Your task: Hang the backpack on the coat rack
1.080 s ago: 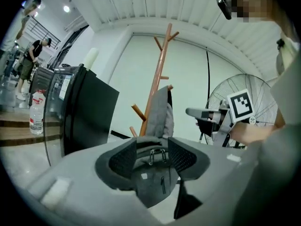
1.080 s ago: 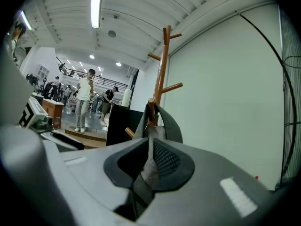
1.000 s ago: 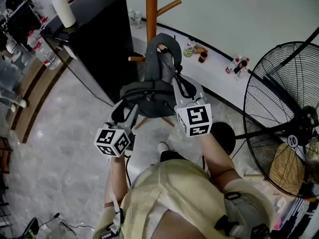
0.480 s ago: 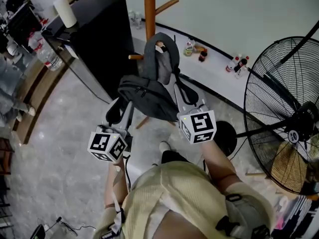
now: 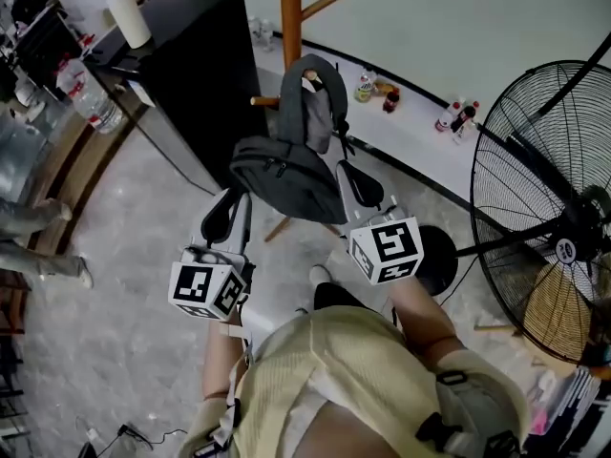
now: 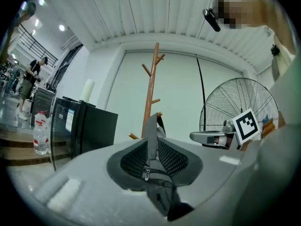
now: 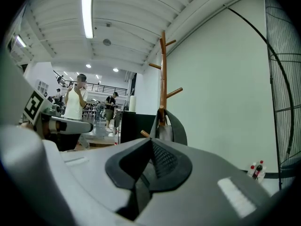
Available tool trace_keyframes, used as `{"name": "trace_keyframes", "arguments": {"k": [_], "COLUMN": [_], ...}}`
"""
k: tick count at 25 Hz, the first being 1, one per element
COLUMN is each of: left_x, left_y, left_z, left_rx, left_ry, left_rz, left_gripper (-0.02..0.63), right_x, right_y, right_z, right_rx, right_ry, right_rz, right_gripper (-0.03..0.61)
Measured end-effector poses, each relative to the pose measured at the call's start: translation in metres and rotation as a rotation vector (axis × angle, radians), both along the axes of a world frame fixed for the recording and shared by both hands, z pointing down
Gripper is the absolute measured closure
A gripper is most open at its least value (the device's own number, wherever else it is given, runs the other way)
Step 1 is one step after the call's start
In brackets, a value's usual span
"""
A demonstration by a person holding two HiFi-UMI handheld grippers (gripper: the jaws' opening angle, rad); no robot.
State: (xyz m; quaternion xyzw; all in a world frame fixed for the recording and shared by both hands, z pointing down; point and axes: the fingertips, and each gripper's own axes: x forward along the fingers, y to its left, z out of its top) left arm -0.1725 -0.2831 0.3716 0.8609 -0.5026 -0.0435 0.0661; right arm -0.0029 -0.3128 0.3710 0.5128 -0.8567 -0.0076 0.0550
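Two changes since a second back.

Biggest: the backpack (image 5: 286,175) now hangs long down the coat rack (image 5: 290,17), top strap looped over a peg (image 5: 309,77). Earlier its body sat bunched and propped on your grippers. Read: the peg carries the load, so the hang itself looks done or nearly so.

Second: your left gripper (image 5: 234,203), which was spread wide under the pack, has risen and clamped down. Its own view shows grey fabric and a zip pull pinched between the pads, at the pack's lower left edge. Your right gripper (image 5: 346,168) has drawn back toward you with jaws pressed together. A dark band runs between its pads, most likely strap webbing, not certain. Read: both tools still have hold of the pack. What remains is a straightening tug if wanted, then letting go and backing off.

Writing: none legible.
- Black cabinet (image 5: 191,65): pale sticker in the left gripper view, too small to read.
- Fan (image 5: 544,208): round badge at the hub, unreadable.
- Marker cubes (image 5: 387,249): black-and-white square codes, no letters.
- Bottles (image 5: 456,122) along the wall: coloured labels, print not resolvable.
- No brand shows on the pack.
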Motion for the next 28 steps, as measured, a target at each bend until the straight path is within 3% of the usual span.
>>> {"name": "trace_keyframes", "arguments": {"k": [15, 28], "left_x": [-0.015, -0.026], "left_y": [0.012, 0.015], "left_z": [-0.004, -0.003], "left_rx": [-0.013, -0.020], "left_ry": [-0.014, -0.004], "left_rz": [-0.005, -0.014], "left_gripper": [0.543, 0.545], "right_x": [-0.005, -0.016], "right_y": [0.018, 0.018], "right_z": [-0.007, -0.009], "right_rx": [-0.046, -0.044], "right_ry": [-0.087, -0.083], "right_rz": [-0.005, -0.017], "right_gripper": [0.575, 0.575]}}
